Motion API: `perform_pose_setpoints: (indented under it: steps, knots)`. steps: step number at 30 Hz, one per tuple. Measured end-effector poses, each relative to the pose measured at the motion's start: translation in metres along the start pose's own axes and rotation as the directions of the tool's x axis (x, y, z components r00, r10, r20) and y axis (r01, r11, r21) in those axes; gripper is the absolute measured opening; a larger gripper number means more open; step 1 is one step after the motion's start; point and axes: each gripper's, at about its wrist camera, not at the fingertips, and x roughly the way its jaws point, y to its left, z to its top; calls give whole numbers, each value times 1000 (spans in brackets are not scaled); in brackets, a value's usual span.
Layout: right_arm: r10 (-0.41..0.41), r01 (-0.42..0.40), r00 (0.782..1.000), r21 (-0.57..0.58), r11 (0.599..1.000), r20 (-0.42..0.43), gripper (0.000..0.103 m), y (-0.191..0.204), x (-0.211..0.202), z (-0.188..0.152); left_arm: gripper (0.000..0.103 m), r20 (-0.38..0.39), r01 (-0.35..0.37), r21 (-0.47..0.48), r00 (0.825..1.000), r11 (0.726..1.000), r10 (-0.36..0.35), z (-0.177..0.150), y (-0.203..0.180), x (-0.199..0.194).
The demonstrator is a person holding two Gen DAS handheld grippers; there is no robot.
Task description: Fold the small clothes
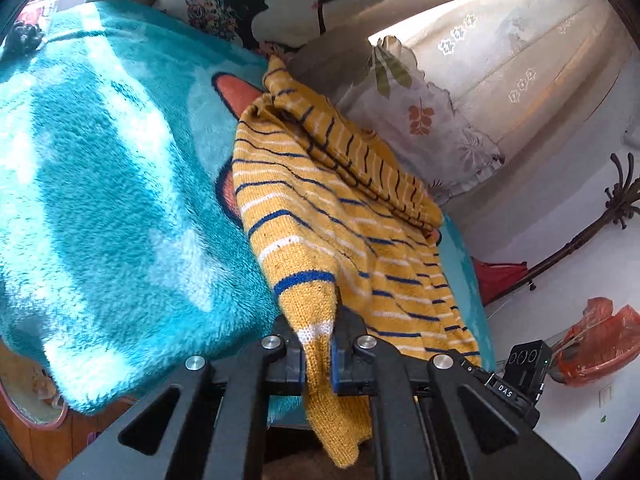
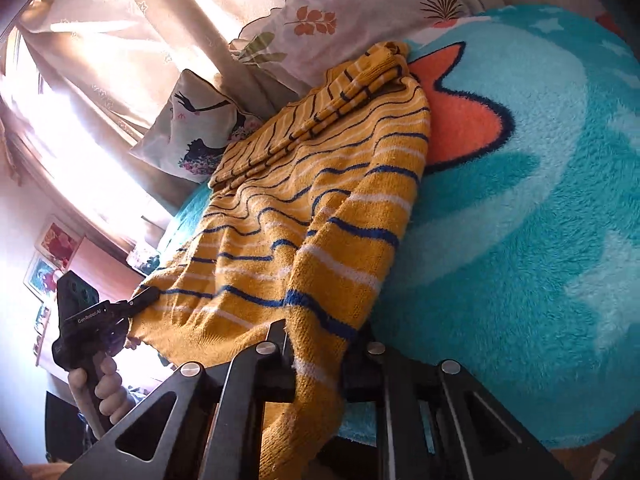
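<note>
A small mustard-yellow knit sweater with blue and white stripes lies on a fluffy teal blanket; its sleeves are folded across its far part. My left gripper is shut on one near corner of the sweater's hem, and cloth hangs down between its fingers. My right gripper is shut on the other near corner of the sweater. The near edge is lifted slightly off the blanket. The left gripper also shows in the right wrist view, pinching the hem at the far left.
Floral pillows and a printed cushion lie at the bed's far end by beige curtains. A coat stand and an orange bag stand on the floor to the right. An orange star pattern marks the blanket.
</note>
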Motion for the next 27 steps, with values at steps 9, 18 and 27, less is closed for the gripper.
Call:
perform_pose_setpoints:
  steps: [9, 18, 27]
  knots:
    - [72, -83, 991, -90, 993, -114, 11, 20, -15, -34, 7, 23, 23, 18, 999, 1000, -23, -38, 5, -41]
    - [99, -113, 986, -98, 989, -136, 12, 32, -4, -2, 7, -2, 18, -37, 1000, 999, -18, -22, 26, -37]
    - [167, -174, 983, -105, 979, -77, 14, 54, 29, 119, 8, 38, -8, 11, 999, 1000, 7, 107, -24, -9]
